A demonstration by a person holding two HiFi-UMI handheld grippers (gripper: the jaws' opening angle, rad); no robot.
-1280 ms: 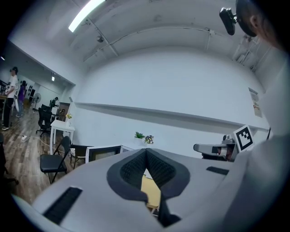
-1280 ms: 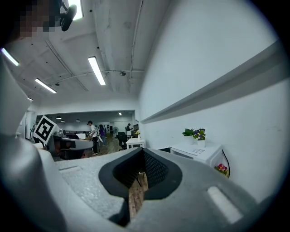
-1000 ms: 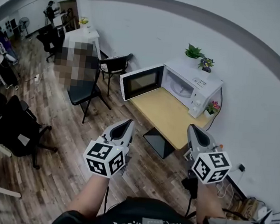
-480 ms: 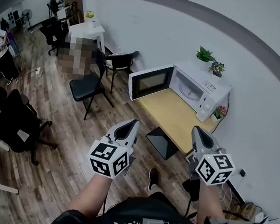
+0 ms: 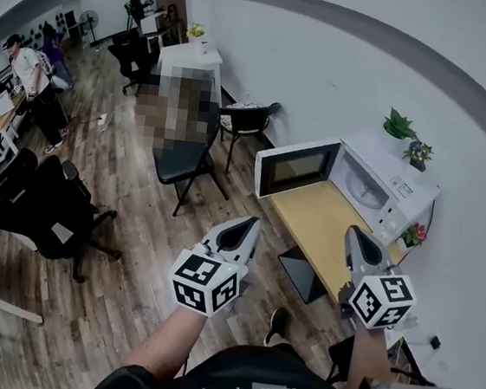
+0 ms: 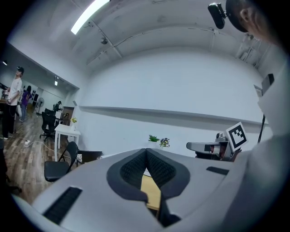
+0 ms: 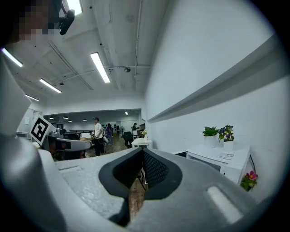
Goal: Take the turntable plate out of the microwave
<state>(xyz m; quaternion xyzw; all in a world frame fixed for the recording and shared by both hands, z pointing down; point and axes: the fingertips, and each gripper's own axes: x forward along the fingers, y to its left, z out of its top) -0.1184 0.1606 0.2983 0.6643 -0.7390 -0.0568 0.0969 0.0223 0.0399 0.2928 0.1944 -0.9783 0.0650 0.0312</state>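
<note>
At the far left a person in a white shirt (image 5: 32,69) stands on the wooden floor (image 5: 108,305), and nearer to me a black office chair (image 5: 49,211) sits on that floor. Further in, a black folding chair (image 5: 186,161) stands in front of a white table (image 5: 193,57). My left claw (image 5: 251,223) points level out ahead of me, its jaws pressed fully together with nothing between the pads. Just past it, the microwave door (image 5: 297,167) hangs swung open toward the left, dark glass facing me. The microwave (image 5: 400,194) itself stands at the far end of the light wooden tabletop (image 5: 322,229), against the white wall. The turntable plate (image 5: 366,189) lies inside the open cavity, a pale round disc, well apart from both claws. My right claw (image 5: 354,232) is held over the near part of the tabletop, level too, jaws closed tight and empty. On top of the microwave sit a green plant (image 5: 399,124) and a small pot of purple flowers (image 5: 418,153), and a pink flower (image 5: 413,235) stands beside its right end.
</note>
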